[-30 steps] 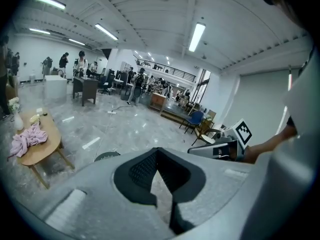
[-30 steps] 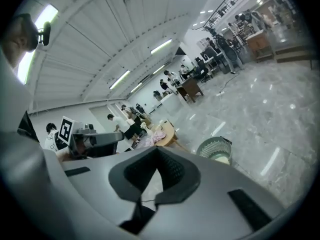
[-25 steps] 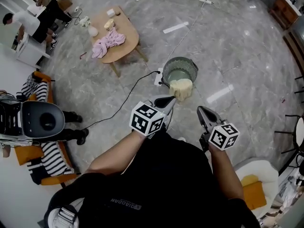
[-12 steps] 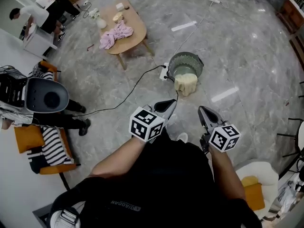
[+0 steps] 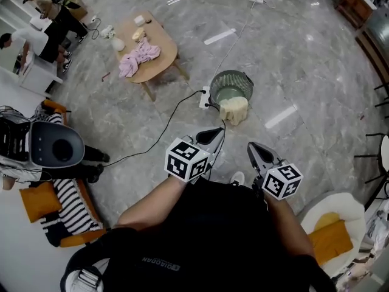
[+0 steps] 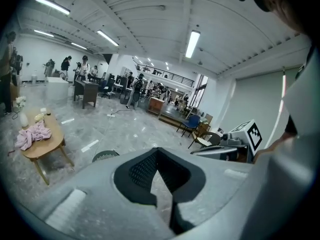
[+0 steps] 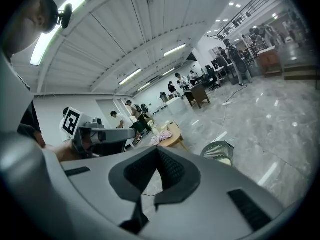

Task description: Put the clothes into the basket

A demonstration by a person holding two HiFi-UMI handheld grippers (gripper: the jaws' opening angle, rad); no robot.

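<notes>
floor (image 5: 316,72): glossy marble | table (image 5: 164,46): smooth wood | basket (image 5: 246,81): wire mesh

Large open-plan office or lab hall. A polished grey marble floor (image 5: 316,72) lies under a white ribbed ceiling with long fluorescent strip lights (image 6: 192,44). A railed upper gallery (image 6: 170,77) overlooks dark work desks (image 6: 89,91) with people standing around them (image 6: 80,66). A black power cable (image 5: 161,135) trails across the floor.

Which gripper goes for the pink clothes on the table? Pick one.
Left, probably. The pink clothes lie far off on the side of the left gripper; the right gripper sits further away. Both are empty.
</notes>
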